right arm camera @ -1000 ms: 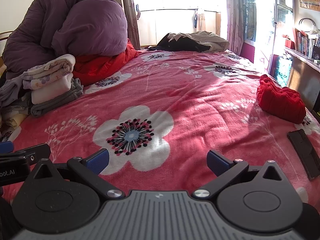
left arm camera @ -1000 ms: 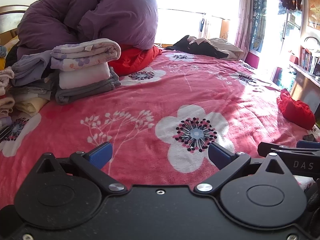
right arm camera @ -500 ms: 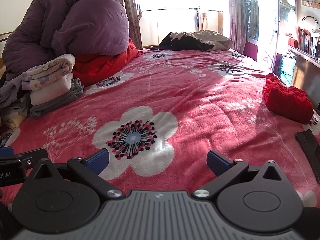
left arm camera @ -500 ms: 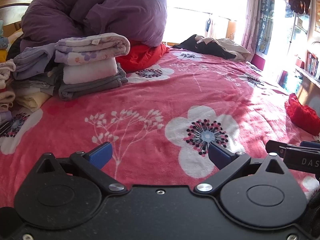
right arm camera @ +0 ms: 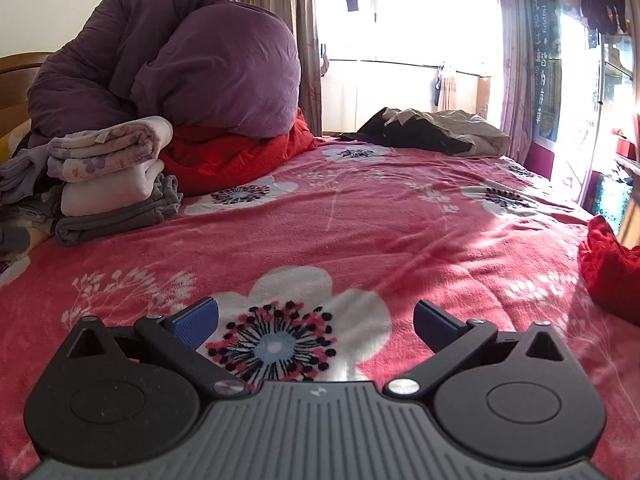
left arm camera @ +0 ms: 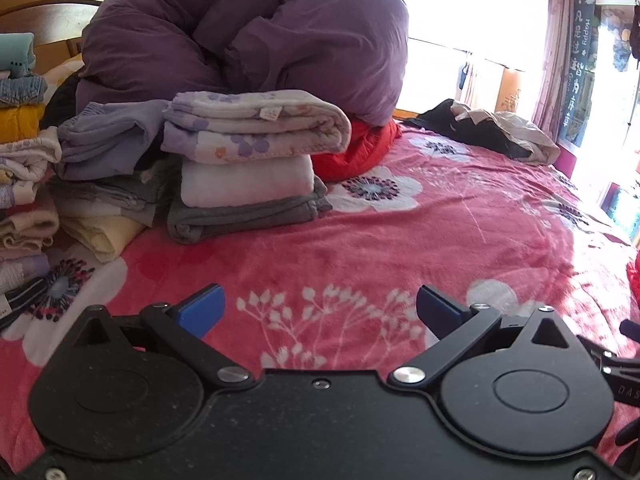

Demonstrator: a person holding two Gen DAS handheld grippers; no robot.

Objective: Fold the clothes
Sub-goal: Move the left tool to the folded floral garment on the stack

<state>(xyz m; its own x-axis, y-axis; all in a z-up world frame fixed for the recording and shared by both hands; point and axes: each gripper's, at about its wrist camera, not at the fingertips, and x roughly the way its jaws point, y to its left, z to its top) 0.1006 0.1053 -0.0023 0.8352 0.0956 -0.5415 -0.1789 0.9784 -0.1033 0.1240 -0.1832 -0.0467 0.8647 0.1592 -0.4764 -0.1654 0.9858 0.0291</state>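
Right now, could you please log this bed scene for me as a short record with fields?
surface: pink floral blanket
left gripper: jaws open, empty, above the blanket
right gripper: jaws open, empty, above a flower print
folded stack: floral on white on grey, ahead left
unfolded red garment: crumpled, right edge
dark and beige clothes: heaped at the far end
purple duvet: bundled behind the stack

A pink fleece blanket with white flower prints covers the bed. A bulky purple duvet is heaped at its head against a wooden headboard. Mauve curtains flank a bright window.
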